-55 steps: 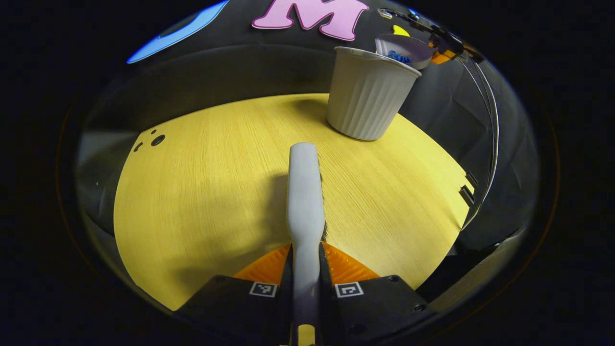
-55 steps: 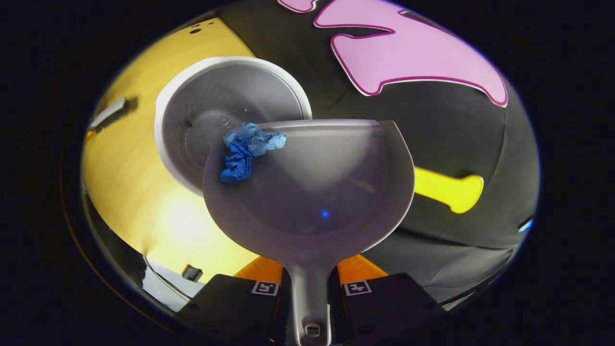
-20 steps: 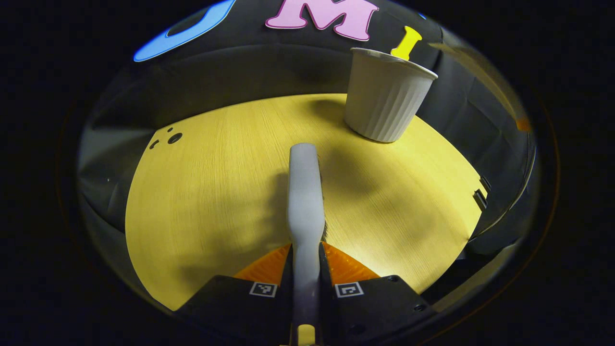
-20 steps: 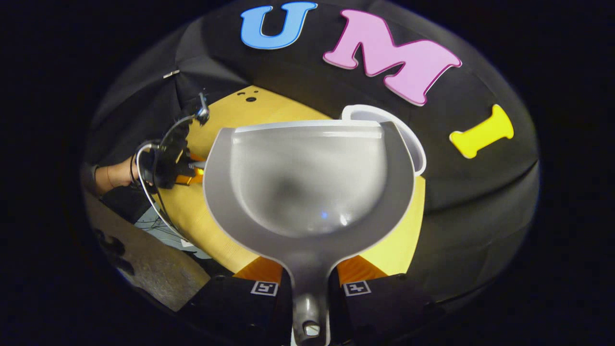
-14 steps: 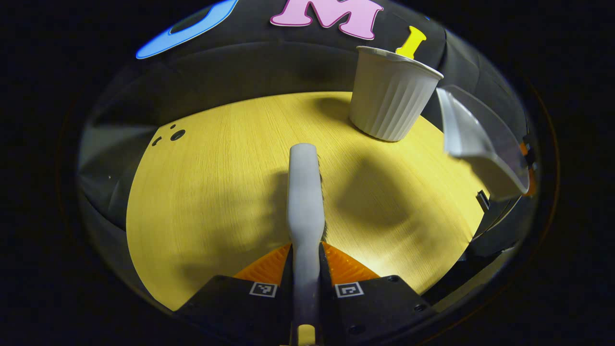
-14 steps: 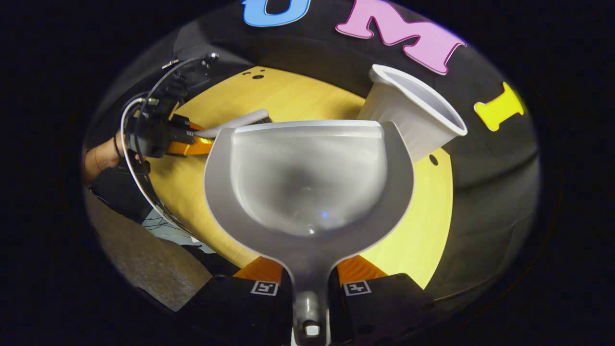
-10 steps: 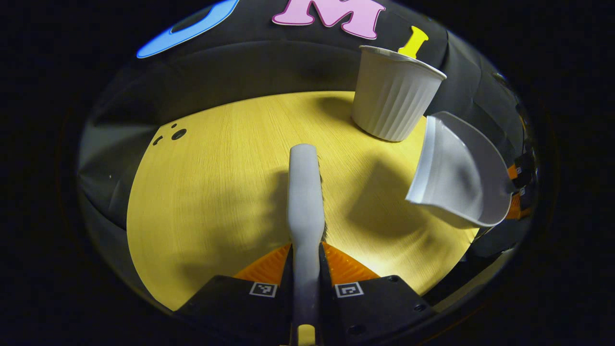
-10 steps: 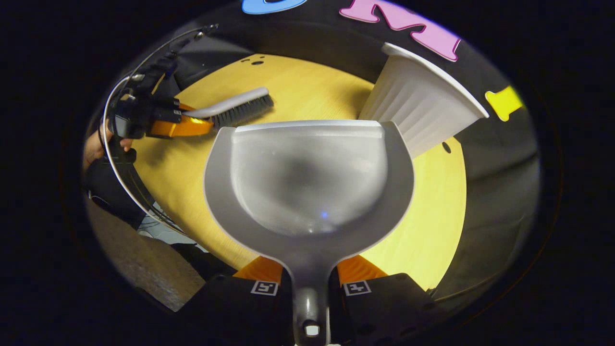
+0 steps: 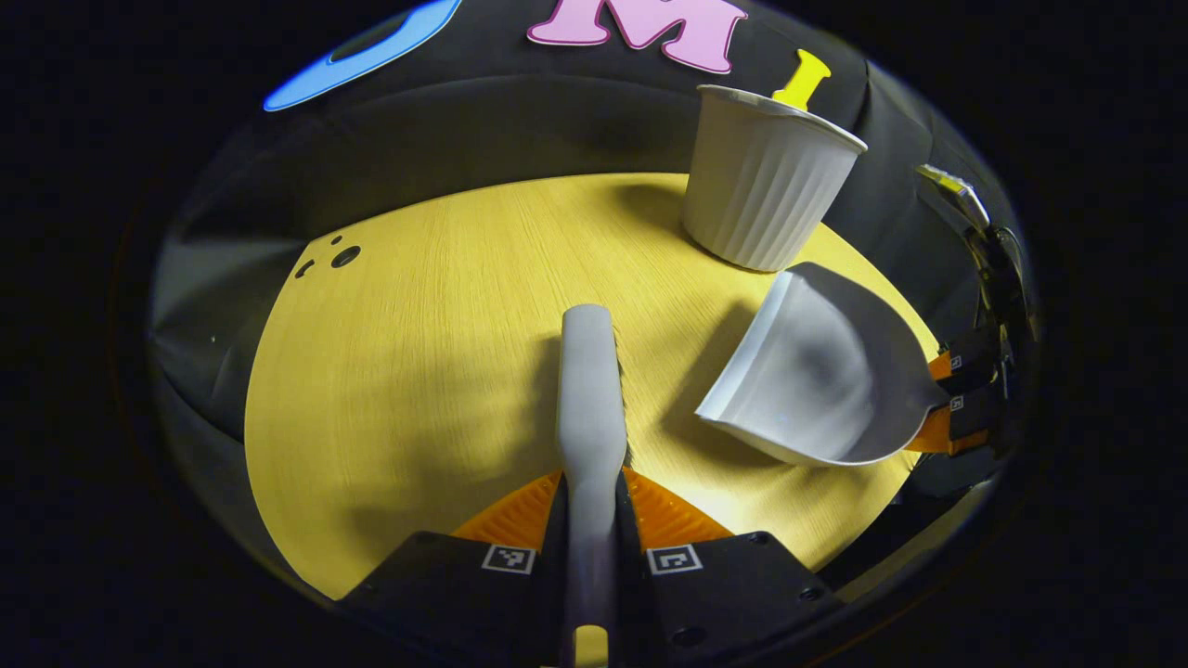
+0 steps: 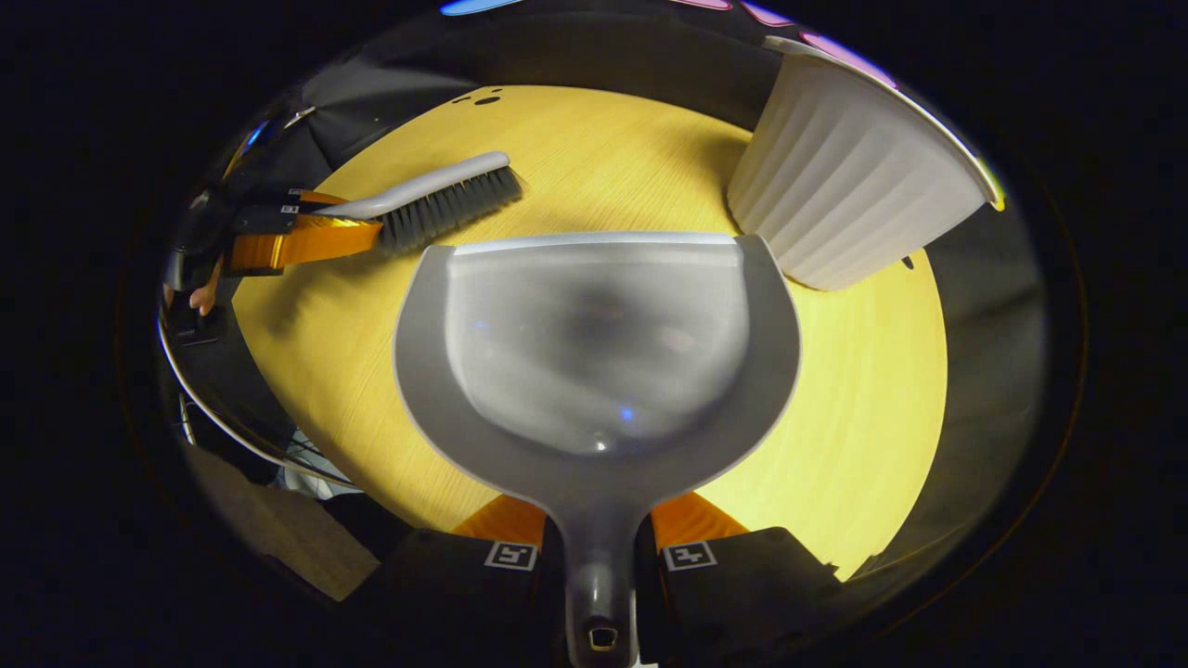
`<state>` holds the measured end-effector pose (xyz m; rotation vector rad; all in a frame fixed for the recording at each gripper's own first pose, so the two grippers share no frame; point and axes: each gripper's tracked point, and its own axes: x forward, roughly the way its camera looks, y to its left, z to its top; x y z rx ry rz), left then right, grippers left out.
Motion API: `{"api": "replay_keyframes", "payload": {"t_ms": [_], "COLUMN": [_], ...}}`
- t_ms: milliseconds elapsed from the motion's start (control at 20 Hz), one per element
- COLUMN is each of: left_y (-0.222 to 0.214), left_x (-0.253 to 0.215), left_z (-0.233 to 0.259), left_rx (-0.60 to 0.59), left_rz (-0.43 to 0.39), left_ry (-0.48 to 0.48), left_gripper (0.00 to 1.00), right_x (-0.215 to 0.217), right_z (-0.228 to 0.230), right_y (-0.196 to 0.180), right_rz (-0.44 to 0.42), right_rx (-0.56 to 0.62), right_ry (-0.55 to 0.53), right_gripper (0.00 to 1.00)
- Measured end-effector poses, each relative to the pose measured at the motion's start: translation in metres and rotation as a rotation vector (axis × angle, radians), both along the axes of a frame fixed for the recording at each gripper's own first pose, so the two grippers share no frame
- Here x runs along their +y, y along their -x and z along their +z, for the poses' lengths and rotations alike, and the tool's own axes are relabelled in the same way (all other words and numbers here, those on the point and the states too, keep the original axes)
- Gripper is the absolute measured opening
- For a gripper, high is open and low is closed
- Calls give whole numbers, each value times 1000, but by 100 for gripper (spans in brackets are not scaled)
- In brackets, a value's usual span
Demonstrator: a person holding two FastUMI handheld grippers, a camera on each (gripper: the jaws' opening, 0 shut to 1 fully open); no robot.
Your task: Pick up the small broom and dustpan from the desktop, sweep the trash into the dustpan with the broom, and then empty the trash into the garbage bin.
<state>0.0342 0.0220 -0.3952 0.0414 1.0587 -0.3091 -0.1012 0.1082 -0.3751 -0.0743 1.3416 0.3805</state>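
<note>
My left gripper (image 9: 590,506) is shut on the grey handle of the small broom (image 9: 588,390), which points forward low over the yellow desktop (image 9: 418,371). In the right gripper view the broom (image 10: 436,199) shows its dark bristles at the far left, held by that left gripper (image 10: 334,223). My right gripper (image 10: 599,524) is shut on the handle of the grey dustpan (image 10: 594,343), whose scoop holds nothing. From the left gripper view, the dustpan (image 9: 817,380) hangs low over the desktop just in front of the white ribbed garbage bin (image 9: 766,186), with the right gripper (image 9: 933,399) behind it.
The bin (image 10: 854,186) stands at the desktop's far right corner, close beyond the dustpan's lip. A hand (image 10: 200,297) and cables sit at the left edge of the right gripper view. Small holes (image 9: 339,255) mark the desktop's far left.
The dustpan held crumpled blue paper over the bin 2.8 s ago; now it is empty and has come down and level in front of the bin. The broom has barely moved.
</note>
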Motion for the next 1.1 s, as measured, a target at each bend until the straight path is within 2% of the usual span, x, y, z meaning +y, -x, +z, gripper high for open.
{"api": "replay_keyframes", "payload": {"t_ms": [200, 250, 300, 400, 550, 600, 650, 700, 750, 800, 850, 900, 1000, 1100], "left_y": [1, 0, 0, -2, -3, -3, -2, 0, 0, 1, 2, 2, 5, 8], "left_x": [0, 1, 2, 3, 2, 2, 4, 4, 4, 4, 4, 2, -1, -1], "left_z": [-1, -1, -2, -4, -7, -7, -9, -11, -12, -11, -11, -10, -6, -1], "left_rx": [5, 4, 4, 2, 7, 10, 19, 27, 32, 36, 38, 34, 35, 31], "left_rz": [11, 11, 9, -1, -13, -14, -17, -19, -18, -17, -19, -26, -41, -50], "left_ry": [-5, -10, -19, -38, -53, -60, -69, -77, -81, -82, -82, -78, -73, -73], "left_gripper": [27, 29, 27, 32, 27, 33, 30, 27, 27, 30, 34, 28, 33, 38], "right_x": [21, 24, 25, 27, 28, 28, 28, 28, 30, 30, 31, 32, 34, 32], "right_z": [-17, -19, -21, -27, -28, -29, -29, -29, -28, -27, -24, -24, -20, -14], "right_y": [-2, -1, -1, 0, 2, 2, 3, 3, 5, 7, 5, 3, 5, 7], "right_rz": [-44, -49, -53, -55, -59, -56, -53, -49, -44, -41, -45, -51, -64, -75], "right_rx": [31, 40, 46, 63, 67, 71, 69, 70, 78, 83, 75, 67, 69, 63], "right_ry": [-51, -58, -58, -48, -42, -40, -38, -37, -41, -43, -51, -62, -86, -102], "right_gripper": [34, 34, 34, 34, 35, 40, 35, 36, 36, 31, 35, 55, 72, 78]}}
